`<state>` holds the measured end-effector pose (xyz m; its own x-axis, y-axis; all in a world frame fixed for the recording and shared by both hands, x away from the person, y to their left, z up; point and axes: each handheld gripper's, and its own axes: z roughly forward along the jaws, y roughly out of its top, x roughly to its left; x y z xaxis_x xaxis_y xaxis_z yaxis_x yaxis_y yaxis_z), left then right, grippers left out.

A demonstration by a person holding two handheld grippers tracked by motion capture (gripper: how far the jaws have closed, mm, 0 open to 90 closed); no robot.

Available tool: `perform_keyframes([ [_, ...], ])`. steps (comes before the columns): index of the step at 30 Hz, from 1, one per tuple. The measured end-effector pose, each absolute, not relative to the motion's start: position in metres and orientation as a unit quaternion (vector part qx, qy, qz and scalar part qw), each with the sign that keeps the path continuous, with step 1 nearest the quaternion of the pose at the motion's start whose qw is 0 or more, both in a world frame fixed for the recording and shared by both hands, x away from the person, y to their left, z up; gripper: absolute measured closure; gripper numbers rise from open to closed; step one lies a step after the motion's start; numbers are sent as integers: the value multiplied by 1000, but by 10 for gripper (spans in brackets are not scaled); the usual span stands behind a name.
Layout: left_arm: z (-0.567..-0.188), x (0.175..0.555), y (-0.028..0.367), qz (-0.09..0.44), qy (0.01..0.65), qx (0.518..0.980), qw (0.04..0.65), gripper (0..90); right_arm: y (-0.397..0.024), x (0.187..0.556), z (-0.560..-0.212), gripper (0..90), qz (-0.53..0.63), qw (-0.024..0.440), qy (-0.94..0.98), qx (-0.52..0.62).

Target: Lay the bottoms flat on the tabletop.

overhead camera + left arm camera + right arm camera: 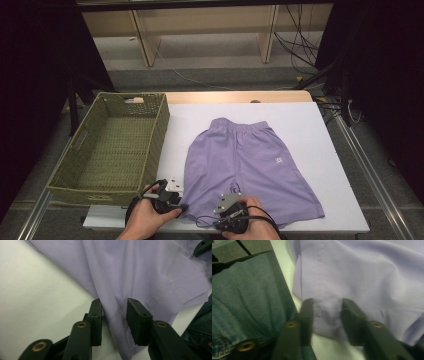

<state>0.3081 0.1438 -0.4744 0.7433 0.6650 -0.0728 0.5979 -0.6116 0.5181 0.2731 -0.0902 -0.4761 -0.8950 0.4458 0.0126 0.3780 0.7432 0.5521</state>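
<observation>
Shorts [247,160] beside empty basket [116,145]

Left gripper [114,317] low over the white table [37,302], both black jaws rising from the bottom edge, gap between them. A raised fold of the purple shorts [140,270] runs down through that gap; fabric sits against the left jaw's inner face, the right jaw looks just clear of it. Hem stitching visible right of the right jaw. Shorts cover the far and right area, bare table on the left. Dark jaw tip of the other gripper [203,247] at the far right corner. Dark green-blue fabric [200,325] at the right edge.
</observation>
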Motion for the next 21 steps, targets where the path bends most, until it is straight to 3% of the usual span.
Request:
perform_keyframes([
  [3, -474, 307, 144, 62, 354, 895, 264, 690, -92, 273, -476, 848, 286, 38, 931, 224],
  [5, -474, 307, 143, 61, 354, 896, 263, 703, -94, 274, -476, 897, 285, 30, 931, 226],
  [15, -473, 304, 144, 50, 344, 903, 254, 877, -111, 279, -466, 900, 269, -20, 936, 226],
  [21, -470, 294, 142, 56, 332, 909, 245, 874, -117, 278, -462, 900, 247, -23, 946, 207],
])
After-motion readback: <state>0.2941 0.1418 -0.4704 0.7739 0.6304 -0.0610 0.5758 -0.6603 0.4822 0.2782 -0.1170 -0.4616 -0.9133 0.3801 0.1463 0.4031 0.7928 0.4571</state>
